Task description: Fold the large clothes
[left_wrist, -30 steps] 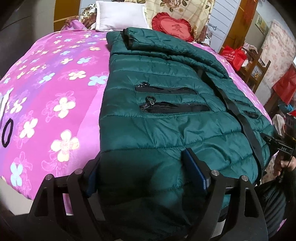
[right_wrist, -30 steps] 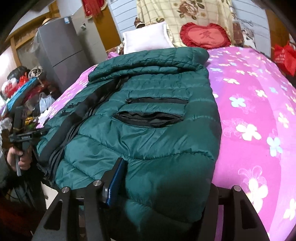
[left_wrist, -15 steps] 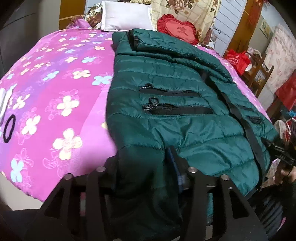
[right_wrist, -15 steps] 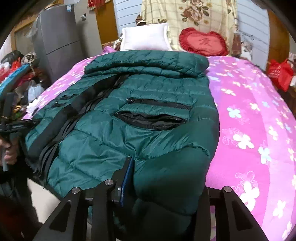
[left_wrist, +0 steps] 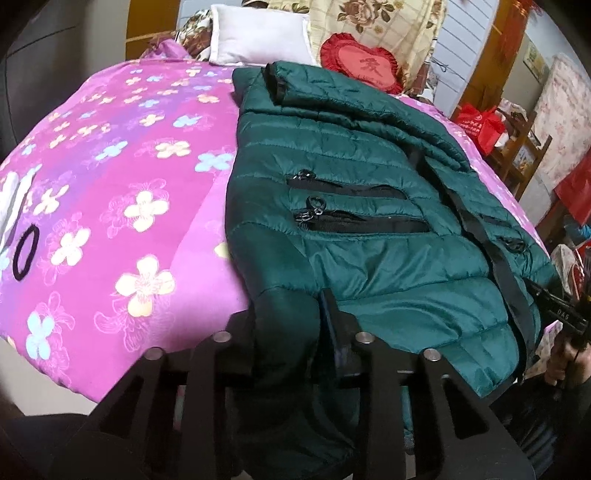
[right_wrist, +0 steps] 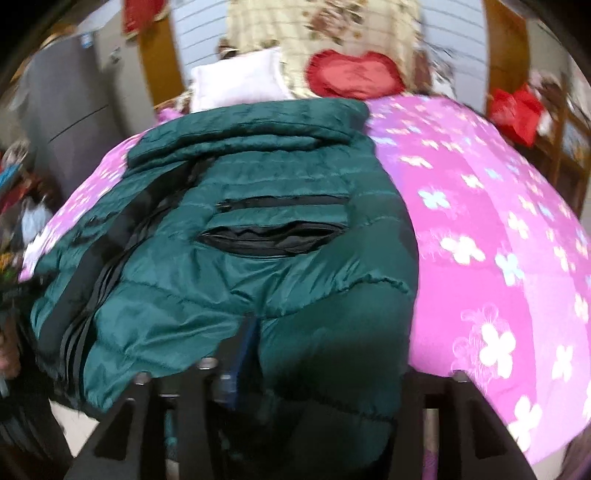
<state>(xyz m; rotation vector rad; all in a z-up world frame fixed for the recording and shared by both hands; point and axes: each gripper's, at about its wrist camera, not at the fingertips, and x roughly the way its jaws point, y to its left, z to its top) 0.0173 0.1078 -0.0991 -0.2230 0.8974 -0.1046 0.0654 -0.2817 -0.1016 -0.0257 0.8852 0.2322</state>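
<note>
**Both grippers at the hem of the green puffer jacket**

Your left gripper [left_wrist: 291, 325] is clamped on the near hem corner of the dark green puffer jacket [left_wrist: 369, 229]; a fold of quilted fabric is bunched between its two fingers, with the blue pad of one finger [left_wrist: 330, 321] pressed against the cloth. In the same view, the jacket lies front-up across the bed, its collar end pointing toward the white pillow [left_wrist: 258, 35] and the red heart-shaped cushion [left_wrist: 364, 68]. Two black zipped pockets sit one above the other on the panel nearest you, and the black front zipper strip runs diagonally off to your right. The pink floral quilt [left_wrist: 110, 192] lies bare to the left of the jacket, and a black hair tie [left_wrist: 25, 251] rests on it near the left edge.

Your right gripper [right_wrist: 325, 350] holds the opposite hem corner. The picture is motion-blurred, but a thick wad of jacket [right_wrist: 295, 266] fills the space between its fingers, with one blue-padded finger [right_wrist: 245, 343] against the fabric; the other finger is hidden behind the cloth. Here the lower pocket gapes open. The quilt [right_wrist: 498, 221] spreads to the right. A red bag [right_wrist: 517, 110] sits beyond the bed on the right, and a grey fridge [right_wrist: 70, 107] stands at the far left.
</note>
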